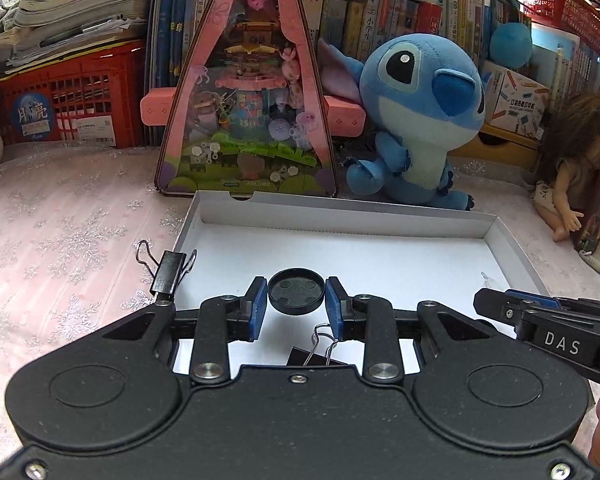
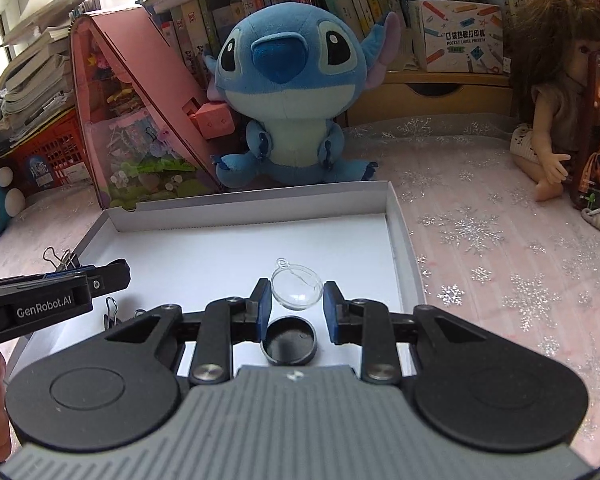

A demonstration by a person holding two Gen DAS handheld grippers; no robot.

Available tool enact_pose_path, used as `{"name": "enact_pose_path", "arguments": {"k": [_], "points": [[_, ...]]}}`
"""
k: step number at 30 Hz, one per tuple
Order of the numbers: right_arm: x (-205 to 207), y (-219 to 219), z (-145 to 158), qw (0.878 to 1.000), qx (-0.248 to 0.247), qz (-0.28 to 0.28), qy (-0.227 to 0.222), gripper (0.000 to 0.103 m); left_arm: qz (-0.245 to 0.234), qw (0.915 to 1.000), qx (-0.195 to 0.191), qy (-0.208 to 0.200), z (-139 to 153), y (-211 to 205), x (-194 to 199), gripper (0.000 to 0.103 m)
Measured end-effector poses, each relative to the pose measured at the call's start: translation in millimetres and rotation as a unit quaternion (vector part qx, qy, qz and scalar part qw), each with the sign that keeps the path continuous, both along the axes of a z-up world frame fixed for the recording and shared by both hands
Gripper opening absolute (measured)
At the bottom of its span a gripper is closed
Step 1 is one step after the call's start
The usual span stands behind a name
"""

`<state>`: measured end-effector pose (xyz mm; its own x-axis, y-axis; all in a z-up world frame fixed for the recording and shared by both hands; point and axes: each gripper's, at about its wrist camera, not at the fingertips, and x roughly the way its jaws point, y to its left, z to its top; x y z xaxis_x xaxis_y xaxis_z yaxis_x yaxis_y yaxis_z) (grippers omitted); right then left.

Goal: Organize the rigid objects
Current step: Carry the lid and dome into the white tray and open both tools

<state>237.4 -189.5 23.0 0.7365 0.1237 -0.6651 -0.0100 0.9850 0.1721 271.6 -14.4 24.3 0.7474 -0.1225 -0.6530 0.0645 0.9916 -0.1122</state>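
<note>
My left gripper (image 1: pixel 296 295) is shut on a round black lid (image 1: pixel 296 291), held above the white shallow box (image 1: pixel 340 216). A black binder clip (image 1: pixel 167 273) sits at the box's left edge, and another (image 1: pixel 320 354) lies under the gripper. My right gripper (image 2: pixel 296 307) is open, its blue pads either side of a clear plastic half-sphere (image 2: pixel 297 286) lying in the box (image 2: pixel 260 204). A black round container (image 2: pixel 288 340) sits just below it. The left gripper (image 2: pixel 100 276) enters the right wrist view from the left.
A blue Stitch plush (image 1: pixel 412 120) and a pink triangular toy display (image 1: pixel 246 92) stand behind the box. A doll (image 2: pixel 548 120) and a phone (image 2: pixel 598 136) are at the right. Books, red crates and shelves line the back. The table has a pink snowflake cloth.
</note>
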Motion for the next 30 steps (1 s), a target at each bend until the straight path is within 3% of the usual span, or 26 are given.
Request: {"name": "enact_pose_path", "arguments": {"k": [23,26,28,30], "points": [[13.2,-0.5,-12.2,1.000,0.013,-0.008,0.020,0.034,0.003,0.9997,0.011,0.021,-18.2,-0.7,10.4,0.030],[11.7,-1.5,-11.8,1.000,0.017,-0.009,0.018,0.038,0.003,0.9997,0.014,0.019,-18.2,-0.7,9.5,0.030],[10.3,-2.7,-11.4,1.000,0.022,-0.011,0.016,0.054,0.004,0.9998,0.006,0.019,-17.2,1.2,8.4,0.034],[7.8,-3.5,-10.2,1.000,0.025,-0.010,0.012,0.056,0.007,0.9998,-0.001,0.016,-14.9,3.6,6.6,0.041]]}}
